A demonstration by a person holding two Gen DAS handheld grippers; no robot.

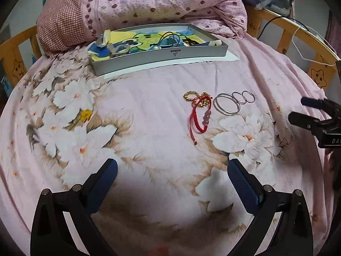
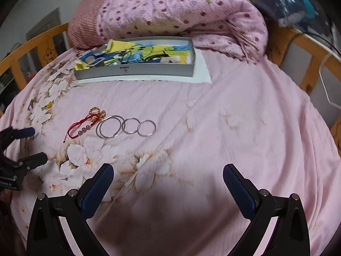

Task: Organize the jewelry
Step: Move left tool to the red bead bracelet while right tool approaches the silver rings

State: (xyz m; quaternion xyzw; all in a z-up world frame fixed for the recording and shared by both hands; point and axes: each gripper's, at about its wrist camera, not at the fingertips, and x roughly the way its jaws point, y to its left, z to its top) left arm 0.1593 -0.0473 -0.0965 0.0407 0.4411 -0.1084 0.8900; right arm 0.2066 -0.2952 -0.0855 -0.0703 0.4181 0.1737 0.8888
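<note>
Both the left tool (image 1: pixel 172 170) and right tool (image 2: pixel 168 176) hover spread wide, holding nothing. The red bracelet (image 1: pixel 199 115), gold chain (image 1: pixel 190 96) and silver rings (image 1: pixel 233 102) lie together on the bed (image 1: pixel 149 106), well short of the grey tray (image 1: pixel 159 58)

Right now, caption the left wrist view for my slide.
Open left gripper above bedsheet; bracelets, silver rings ahead, tray beyond.

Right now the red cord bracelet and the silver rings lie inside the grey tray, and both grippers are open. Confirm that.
Not quite. The red cord bracelet and the silver rings lie on the pink bedsheet, short of the grey tray, not inside it; the right wrist view shows this. Both the left gripper and the right gripper are open, as you said.
</note>
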